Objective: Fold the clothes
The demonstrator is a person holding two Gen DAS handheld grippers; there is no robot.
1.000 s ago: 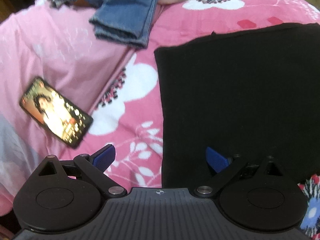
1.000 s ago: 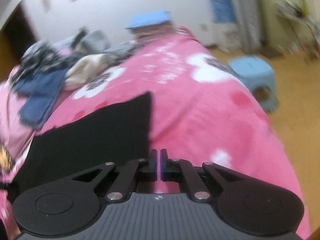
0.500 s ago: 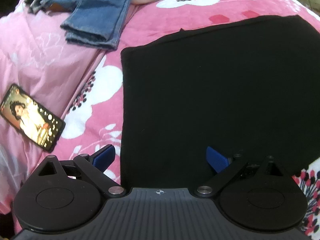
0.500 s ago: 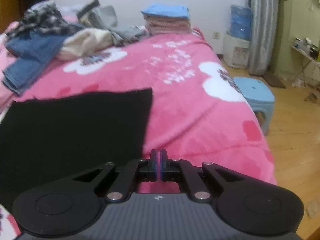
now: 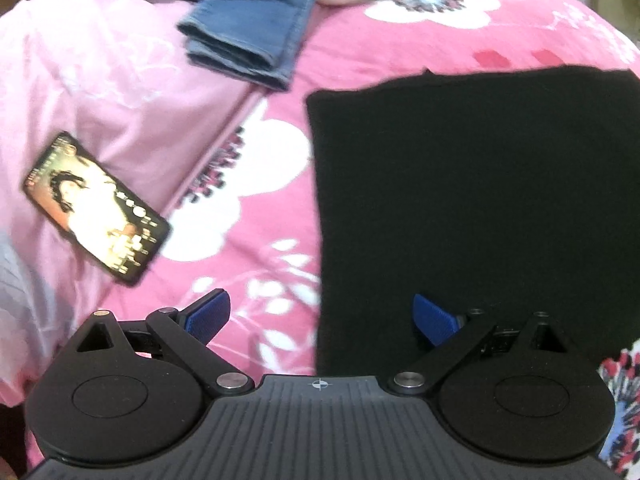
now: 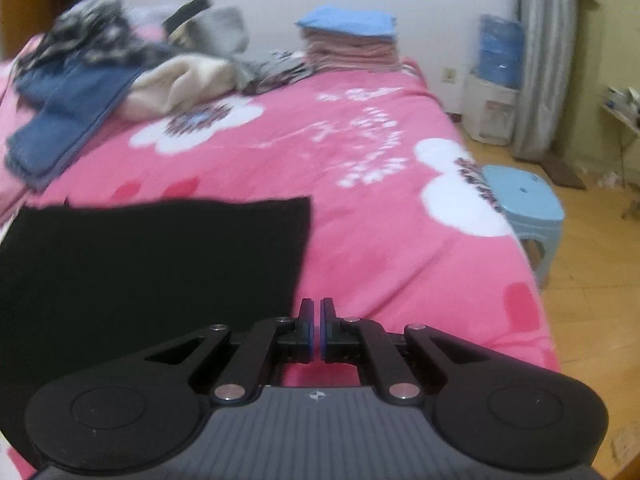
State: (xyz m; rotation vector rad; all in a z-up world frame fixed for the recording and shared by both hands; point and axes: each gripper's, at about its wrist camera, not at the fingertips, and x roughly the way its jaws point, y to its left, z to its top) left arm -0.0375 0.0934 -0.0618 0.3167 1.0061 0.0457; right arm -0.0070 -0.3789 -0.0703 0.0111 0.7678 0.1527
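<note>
A phone (image 5: 96,208) lies left on the pink bed (image 5: 260,184). The left claw (image 5: 322,316) hangs spread over the near-left edge of the flat black garment (image 5: 480,200). The right claw (image 6: 314,330), pressed together and empty, should spread before pinching the opposite edge evenly.

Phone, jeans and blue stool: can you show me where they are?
Phone (image 5: 96,208): left wrist view, middle of its lit screen.
Jeans (image 5: 256,16): left wrist view, on the folded legs.
Blue stool (image 6: 524,196): right wrist view, top of its seat.
</note>
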